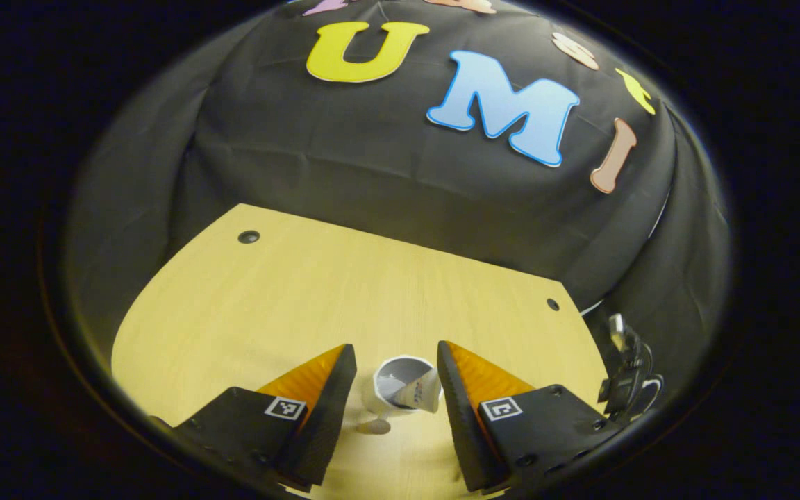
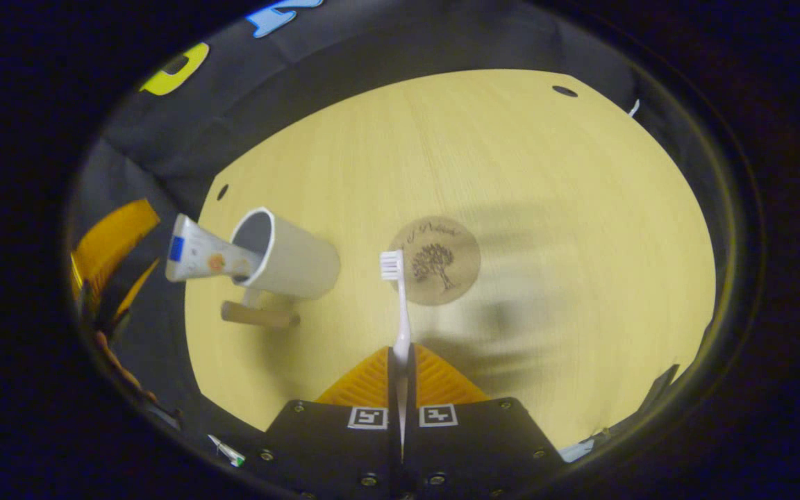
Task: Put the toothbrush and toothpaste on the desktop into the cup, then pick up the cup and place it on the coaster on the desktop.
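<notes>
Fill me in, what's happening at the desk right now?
The right gripper is shut on the toothbrush, bristles pointing away, above the desk. The toothpaste already sits in the cup, beside the coaster. The left gripper is open above the cup.

Pale wood bench (image 2: 511,173), white cup (image 2: 296,260) standing on it, round coaster (image 2: 435,260) nearby, 2 dark holes at far edge
</notes>
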The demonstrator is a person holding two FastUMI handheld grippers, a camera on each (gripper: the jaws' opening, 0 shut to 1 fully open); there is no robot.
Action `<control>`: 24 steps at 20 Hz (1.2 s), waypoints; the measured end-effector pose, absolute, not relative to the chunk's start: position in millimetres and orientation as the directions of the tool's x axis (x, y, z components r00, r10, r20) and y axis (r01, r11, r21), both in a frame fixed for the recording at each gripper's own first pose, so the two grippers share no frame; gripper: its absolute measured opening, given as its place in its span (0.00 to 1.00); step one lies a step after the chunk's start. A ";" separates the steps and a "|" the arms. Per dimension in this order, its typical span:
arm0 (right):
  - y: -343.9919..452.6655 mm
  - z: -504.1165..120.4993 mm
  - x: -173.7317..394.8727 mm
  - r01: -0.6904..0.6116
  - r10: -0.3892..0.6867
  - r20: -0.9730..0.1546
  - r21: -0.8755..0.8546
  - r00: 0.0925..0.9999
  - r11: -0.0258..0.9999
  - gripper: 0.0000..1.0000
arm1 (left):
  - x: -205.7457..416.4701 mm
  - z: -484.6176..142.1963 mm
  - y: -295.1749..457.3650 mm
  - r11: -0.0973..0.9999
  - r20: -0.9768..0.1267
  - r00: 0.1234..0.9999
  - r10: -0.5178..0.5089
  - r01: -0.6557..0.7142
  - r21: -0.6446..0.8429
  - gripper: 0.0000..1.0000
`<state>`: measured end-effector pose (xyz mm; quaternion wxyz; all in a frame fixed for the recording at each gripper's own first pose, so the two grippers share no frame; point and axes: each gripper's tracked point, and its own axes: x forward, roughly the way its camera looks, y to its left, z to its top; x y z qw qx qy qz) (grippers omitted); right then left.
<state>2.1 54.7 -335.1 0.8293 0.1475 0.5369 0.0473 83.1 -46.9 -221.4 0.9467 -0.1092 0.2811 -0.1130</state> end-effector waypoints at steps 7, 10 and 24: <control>86.9 -272.9 77.0 -0.013 0.273 -0.779 0.322 0.565 0.947 0.02 | 37.8 -223.2 8.6 0.958 -0.525 0.826 -0.207 0.061 -0.282 0.77; 104.3 -252.8 112.4 -0.051 0.277 -0.735 0.314 0.619 0.948 0.02 | 19.5 -226.4 42.7 0.962 -0.537 0.829 -0.156 0.004 -0.274 0.77; 167.1 -248.7 172.8 -0.202 0.329 -0.588 0.272 0.739 0.941 0.02 | -34.3 -233.6 151.0 0.942 -0.577 0.815 0.048 -0.230 -0.246 0.77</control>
